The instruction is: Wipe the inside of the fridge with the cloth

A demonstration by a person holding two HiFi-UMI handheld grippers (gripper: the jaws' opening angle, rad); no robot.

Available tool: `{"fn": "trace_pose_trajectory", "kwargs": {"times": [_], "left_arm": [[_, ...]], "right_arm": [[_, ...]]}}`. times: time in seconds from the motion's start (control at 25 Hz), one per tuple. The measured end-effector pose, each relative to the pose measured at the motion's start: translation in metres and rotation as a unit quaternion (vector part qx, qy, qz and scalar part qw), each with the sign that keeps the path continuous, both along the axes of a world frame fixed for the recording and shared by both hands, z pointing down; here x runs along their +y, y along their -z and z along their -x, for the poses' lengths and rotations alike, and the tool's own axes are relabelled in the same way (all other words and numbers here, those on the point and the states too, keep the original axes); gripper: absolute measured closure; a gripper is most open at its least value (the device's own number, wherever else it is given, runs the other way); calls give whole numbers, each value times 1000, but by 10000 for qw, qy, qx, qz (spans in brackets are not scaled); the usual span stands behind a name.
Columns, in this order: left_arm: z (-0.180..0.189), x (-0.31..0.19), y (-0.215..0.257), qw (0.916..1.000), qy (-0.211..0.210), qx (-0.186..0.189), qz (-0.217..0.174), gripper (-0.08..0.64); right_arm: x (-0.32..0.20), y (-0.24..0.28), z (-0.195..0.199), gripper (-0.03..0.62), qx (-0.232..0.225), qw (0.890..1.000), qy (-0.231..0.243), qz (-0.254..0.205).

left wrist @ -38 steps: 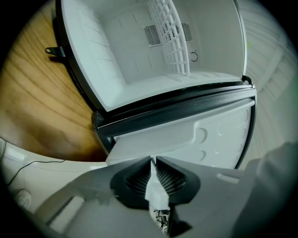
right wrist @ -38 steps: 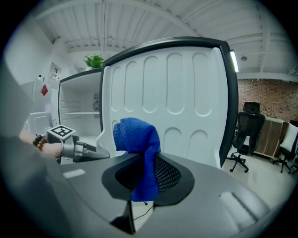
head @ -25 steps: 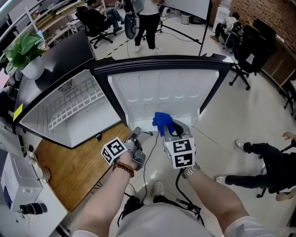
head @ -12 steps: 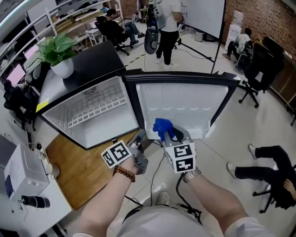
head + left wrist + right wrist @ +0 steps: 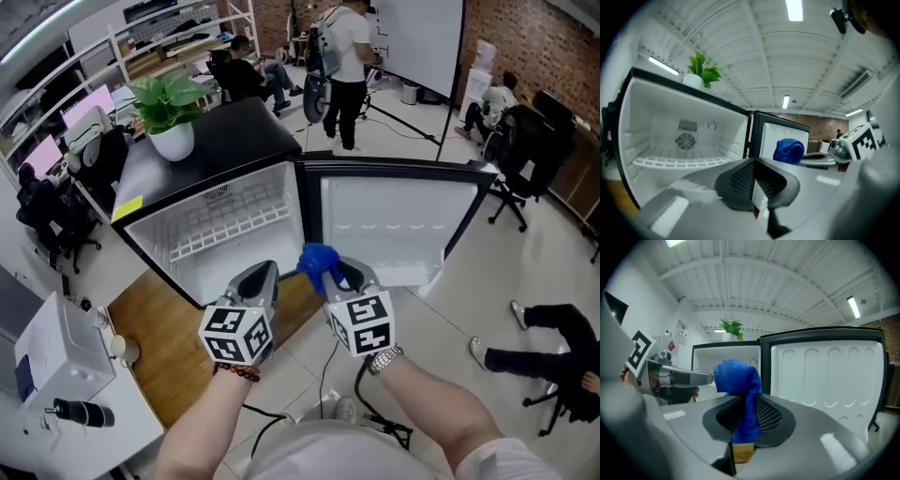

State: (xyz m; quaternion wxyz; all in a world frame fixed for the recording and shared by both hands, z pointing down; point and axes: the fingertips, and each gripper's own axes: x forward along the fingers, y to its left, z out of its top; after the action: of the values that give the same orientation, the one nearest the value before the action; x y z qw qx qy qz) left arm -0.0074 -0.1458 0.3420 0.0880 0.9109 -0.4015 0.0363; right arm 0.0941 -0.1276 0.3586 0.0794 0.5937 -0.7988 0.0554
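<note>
A small black fridge (image 5: 225, 141) stands open, its white inside (image 5: 234, 220) bare except for a wire shelf. Its door (image 5: 394, 225) is swung out to the right. My right gripper (image 5: 333, 272) is shut on a blue cloth (image 5: 317, 260), which bunches above the jaws in the right gripper view (image 5: 738, 380), level with the door's hinge edge. My left gripper (image 5: 261, 277) hangs just left of it, in front of the fridge opening. Its jaws have just closed and are shut with nothing between them (image 5: 753, 180). The cloth (image 5: 788, 150) shows past them.
A potted plant (image 5: 169, 108) sits on the fridge top. A wooden board (image 5: 178, 356) lies under the fridge's front, with a white desk (image 5: 47, 375) at the left. Office chairs and people are at the back, and a person's legs (image 5: 553, 347) lie on the floor at the right.
Both grippers have risen toward the fridge opening. The left one has rolled so its marker cube faces up, and its jaws have closed. The right one still holds the cloth.
</note>
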Motion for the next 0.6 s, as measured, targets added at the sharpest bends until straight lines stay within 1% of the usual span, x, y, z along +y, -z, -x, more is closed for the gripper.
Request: {"fn": "trace_pose_trajectory", "kwargs": {"times": [0.08, 0.28, 0.48, 0.6], "left_arm": [[13, 8, 12, 9997, -51, -154, -206, 554], [45, 23, 30, 9978, -111, -402, -508, 554], [67, 43, 38, 9954, -232, -567, -730, 554], [76, 49, 39, 9946, -296, -601, -795, 554]], "right_arm": [[6, 8, 17, 535, -38, 10000, 65, -40], [19, 22, 49, 535, -100, 9998, 98, -130], [35, 24, 74, 535, -156, 9997, 104, -173], [40, 26, 85, 537, -174, 9996, 75, -222]]}}
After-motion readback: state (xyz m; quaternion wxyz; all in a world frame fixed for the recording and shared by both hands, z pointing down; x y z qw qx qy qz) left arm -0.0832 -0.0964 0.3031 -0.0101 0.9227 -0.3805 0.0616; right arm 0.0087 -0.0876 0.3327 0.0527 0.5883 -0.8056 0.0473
